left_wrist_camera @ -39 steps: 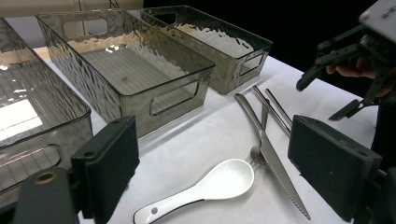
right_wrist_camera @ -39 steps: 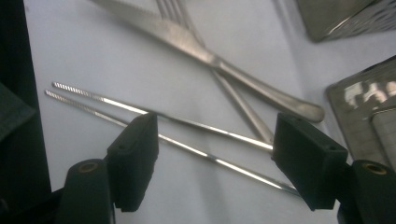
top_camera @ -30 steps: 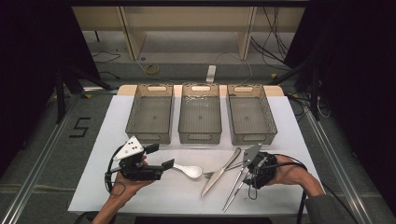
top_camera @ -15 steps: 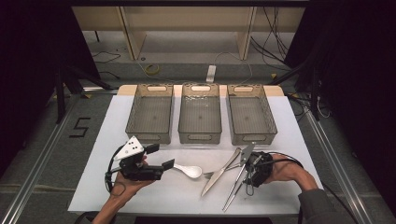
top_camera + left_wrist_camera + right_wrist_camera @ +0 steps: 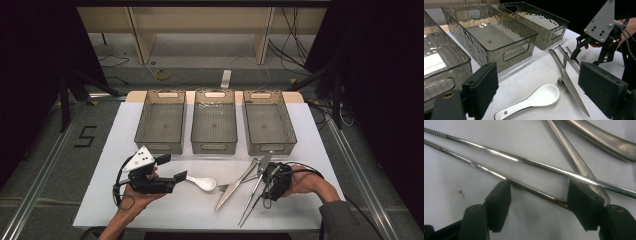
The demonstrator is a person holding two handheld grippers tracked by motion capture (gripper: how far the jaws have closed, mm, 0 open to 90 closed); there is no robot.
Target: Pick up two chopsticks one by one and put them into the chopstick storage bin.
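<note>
A white spoon (image 5: 202, 183) lies on the white table, bowl to the right; my left gripper (image 5: 171, 168) hovers open just left of it. In the left gripper view the spoon (image 5: 536, 97) lies ahead, between the wide jaws of that gripper (image 5: 541, 87). Right of the spoon lie a fork (image 5: 226, 187), a knife (image 5: 239, 184) and two metal chopsticks (image 5: 254, 197). My right gripper (image 5: 265, 184) points down over the chopsticks. Up close, its jaws (image 5: 539, 195) stand open astride the lower chopstick (image 5: 486, 170), not pressing it; the upper chopstick (image 5: 524, 160) crosses just beyond.
Three clear grey trays stand in a row behind the cutlery: left (image 5: 155, 146), middle (image 5: 214, 147) and right (image 5: 272, 148), all with nothing inside. The fork handle (image 5: 571, 152) and knife handle (image 5: 604, 137) lie just past the right jaws.
My right gripper has shifted a little over the chopsticks. The left gripper and the cutlery have stayed where they were.
</note>
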